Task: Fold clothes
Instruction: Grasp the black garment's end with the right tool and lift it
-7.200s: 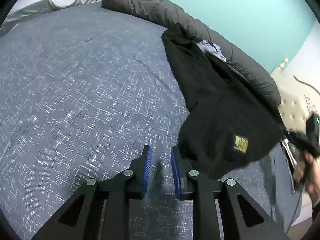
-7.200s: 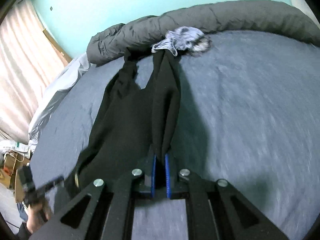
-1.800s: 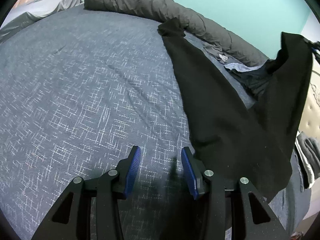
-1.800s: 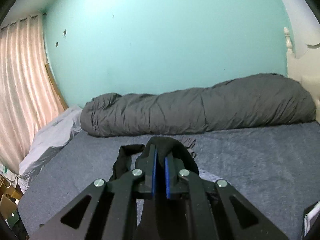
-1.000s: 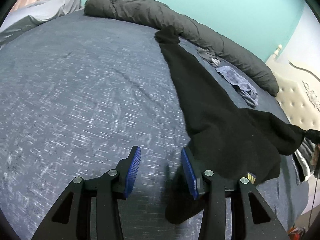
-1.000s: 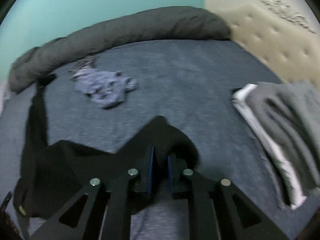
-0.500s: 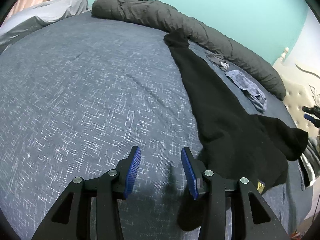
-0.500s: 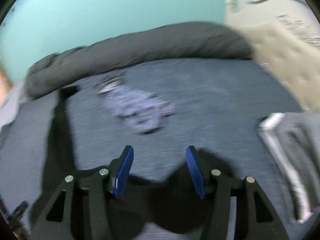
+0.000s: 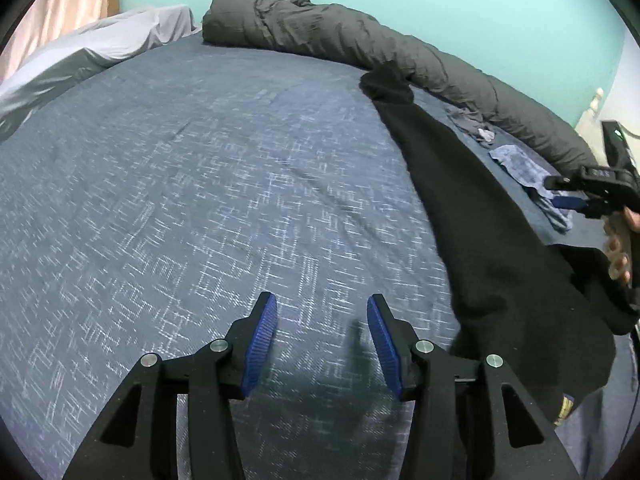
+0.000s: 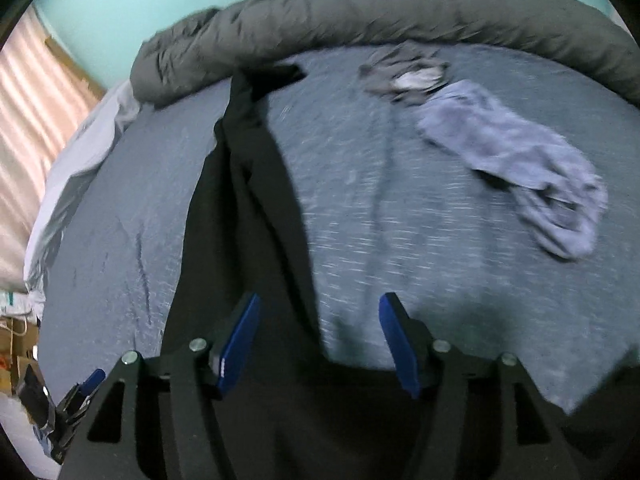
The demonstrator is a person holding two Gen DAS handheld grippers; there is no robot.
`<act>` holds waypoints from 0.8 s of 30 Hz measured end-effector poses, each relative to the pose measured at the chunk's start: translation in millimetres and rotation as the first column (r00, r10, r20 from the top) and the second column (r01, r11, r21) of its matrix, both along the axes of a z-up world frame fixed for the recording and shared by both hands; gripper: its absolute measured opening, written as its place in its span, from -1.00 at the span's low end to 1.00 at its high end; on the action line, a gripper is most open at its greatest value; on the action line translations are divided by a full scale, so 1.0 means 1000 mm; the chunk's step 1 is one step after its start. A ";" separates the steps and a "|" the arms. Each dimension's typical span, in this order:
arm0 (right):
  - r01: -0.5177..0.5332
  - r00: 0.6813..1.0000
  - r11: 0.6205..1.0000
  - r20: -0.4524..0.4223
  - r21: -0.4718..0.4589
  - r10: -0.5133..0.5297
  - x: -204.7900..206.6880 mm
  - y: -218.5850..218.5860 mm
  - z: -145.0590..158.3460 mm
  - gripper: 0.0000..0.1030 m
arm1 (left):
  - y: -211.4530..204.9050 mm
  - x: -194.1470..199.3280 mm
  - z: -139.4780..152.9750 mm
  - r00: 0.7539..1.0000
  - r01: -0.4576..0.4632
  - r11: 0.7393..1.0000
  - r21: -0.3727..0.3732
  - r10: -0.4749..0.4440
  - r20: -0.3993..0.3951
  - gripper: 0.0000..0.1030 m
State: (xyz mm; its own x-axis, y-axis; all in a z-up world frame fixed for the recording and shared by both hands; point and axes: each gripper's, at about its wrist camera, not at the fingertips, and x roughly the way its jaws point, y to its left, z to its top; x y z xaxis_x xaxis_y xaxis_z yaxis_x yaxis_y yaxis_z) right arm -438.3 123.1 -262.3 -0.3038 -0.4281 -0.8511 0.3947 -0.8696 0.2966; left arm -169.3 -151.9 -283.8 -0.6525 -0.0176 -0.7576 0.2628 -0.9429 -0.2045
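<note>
Black trousers (image 9: 472, 208) lie stretched along the blue bedspread (image 9: 200, 184), legs toward the rolled grey duvet (image 9: 360, 44), waist end near me. In the right wrist view the trousers (image 10: 248, 184) run from under the gripper up to the duvet. My left gripper (image 9: 322, 312) is open and empty over bare bedspread, left of the trousers. My right gripper (image 10: 320, 324) is open and empty, just above the trousers' waist end; it also shows in the left wrist view (image 9: 576, 200).
A crumpled light-blue garment (image 10: 520, 152) and a small grey one (image 10: 404, 68) lie on the bedspread right of the trousers. The grey duvet (image 10: 360, 12) runs along the far side. A pale pillow (image 9: 100, 44) sits at far left.
My right gripper let go of the trousers' waist end, opened, and moved over the trousers. The trousers now lie flat on the bed. My left gripper stayed open and shifted slightly.
</note>
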 end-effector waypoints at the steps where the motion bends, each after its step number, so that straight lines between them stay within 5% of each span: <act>1: -0.015 1.000 1.000 0.016 -0.002 0.015 -0.006 -0.011 -0.006 0.23 | -0.001 0.000 -0.001 1.000 -0.006 1.000 0.003 0.006 0.000 0.06; 11: -0.125 0.991 0.982 0.061 0.142 0.117 -0.020 -0.090 -0.059 0.21 | 0.001 -0.005 -0.005 1.000 -0.003 1.000 0.018 0.003 0.006 0.16; 12: -0.127 0.991 0.981 0.057 0.147 0.120 -0.018 -0.091 -0.061 0.12 | 0.001 -0.005 -0.005 1.000 -0.004 1.000 0.019 0.004 0.007 0.16; 14: -0.129 0.991 0.986 0.046 0.107 0.125 -0.014 -0.087 -0.058 -0.75 | 0.001 -0.006 -0.005 1.000 -0.005 1.000 0.023 0.004 0.007 0.16; 24: -0.096 0.987 0.995 -0.126 0.009 0.096 0.015 -0.037 0.017 -0.91 | 0.006 -0.003 -0.001 1.000 0.000 1.000 0.025 0.000 -0.005 0.16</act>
